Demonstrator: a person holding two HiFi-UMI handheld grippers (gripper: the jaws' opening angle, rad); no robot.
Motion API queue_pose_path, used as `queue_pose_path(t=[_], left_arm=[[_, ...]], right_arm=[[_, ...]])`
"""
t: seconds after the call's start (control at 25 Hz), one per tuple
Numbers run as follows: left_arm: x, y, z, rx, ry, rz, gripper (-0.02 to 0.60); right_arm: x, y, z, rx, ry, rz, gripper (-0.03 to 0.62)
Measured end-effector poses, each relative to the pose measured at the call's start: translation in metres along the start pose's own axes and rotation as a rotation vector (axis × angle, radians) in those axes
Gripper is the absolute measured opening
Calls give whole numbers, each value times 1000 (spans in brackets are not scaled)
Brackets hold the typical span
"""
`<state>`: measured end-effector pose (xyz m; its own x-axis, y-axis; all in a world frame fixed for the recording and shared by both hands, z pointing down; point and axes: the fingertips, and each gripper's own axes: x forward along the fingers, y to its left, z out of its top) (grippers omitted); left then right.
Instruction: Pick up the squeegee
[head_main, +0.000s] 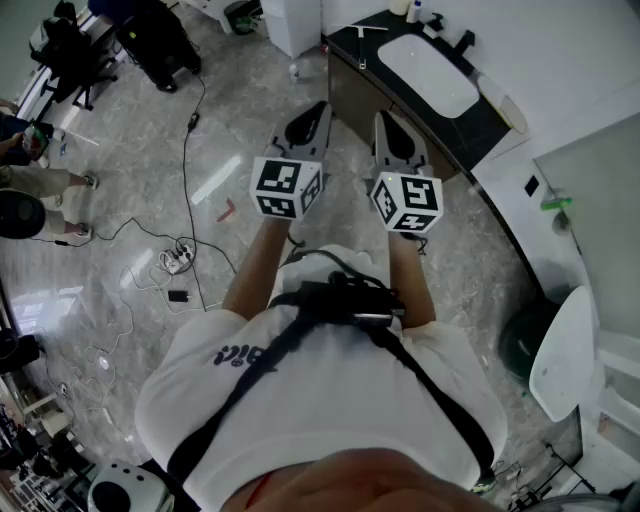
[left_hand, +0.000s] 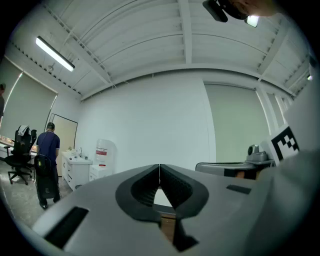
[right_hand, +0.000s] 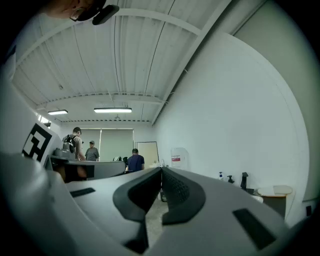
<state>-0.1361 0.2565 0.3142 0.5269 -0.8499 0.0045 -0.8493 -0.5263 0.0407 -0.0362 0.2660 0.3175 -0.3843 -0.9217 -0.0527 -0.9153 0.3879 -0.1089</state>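
My head camera looks steeply down past my chest and forearms, onto my left claw (head_main: 318, 108) and right claw (head_main: 384, 118) held out over the floor (head_main: 130, 200). Each claw's camera sits close behind its own jaws and faces level along them across the room. The left claw's camera catches the right marker cube (left_hand: 286, 141) at its right edge. The right claw's camera catches the left marker cube (right_hand: 36, 141) at its left edge. The dark counter (head_main: 495, 122) ahead-right of my right claw appears in both the head view and the right gripper view.

No word or number can be read with certainty. The white shirt (head_main: 330, 400) carries a short dark print (head_main: 235, 352), too blurred to spell. A white container (left_hand: 104, 152) by the wall has a red label, too small to read. The two cubes (head_main: 285, 188) (head_main: 407, 202) show only black-and-white square markers.
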Motion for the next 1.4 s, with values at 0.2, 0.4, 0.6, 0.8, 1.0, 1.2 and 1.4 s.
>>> queue_pose_path(t=[0.2, 0.4, 0.6, 0.8, 1.0, 1.2, 1.4], left_arm=[[-9, 16, -6, -3, 6, 3, 14], [-23, 33, -15, -24, 14, -4, 14], [-23, 47, -29, -75, 22, -11, 14], [-4, 50, -34, -77, 25, -16, 14], [36, 68, -40, -78, 34, 24, 14], [90, 77, -30, -46, 18, 69, 14], [148, 84, -18, -27, -1, 117, 14]], right_arm=[[9, 16, -6, 13, -1, 2, 8], [14, 33, -14, 24, 17, -22, 8], [22, 43, -28, 4, 62, -18, 8], [43, 31, -28, 9, 62, -3, 8], [83, 7, -37, 28, 66, 44, 8], [135, -28, -18, 32, 29, 106, 8], [180, -69, 4, 34, -10, 160, 8]])
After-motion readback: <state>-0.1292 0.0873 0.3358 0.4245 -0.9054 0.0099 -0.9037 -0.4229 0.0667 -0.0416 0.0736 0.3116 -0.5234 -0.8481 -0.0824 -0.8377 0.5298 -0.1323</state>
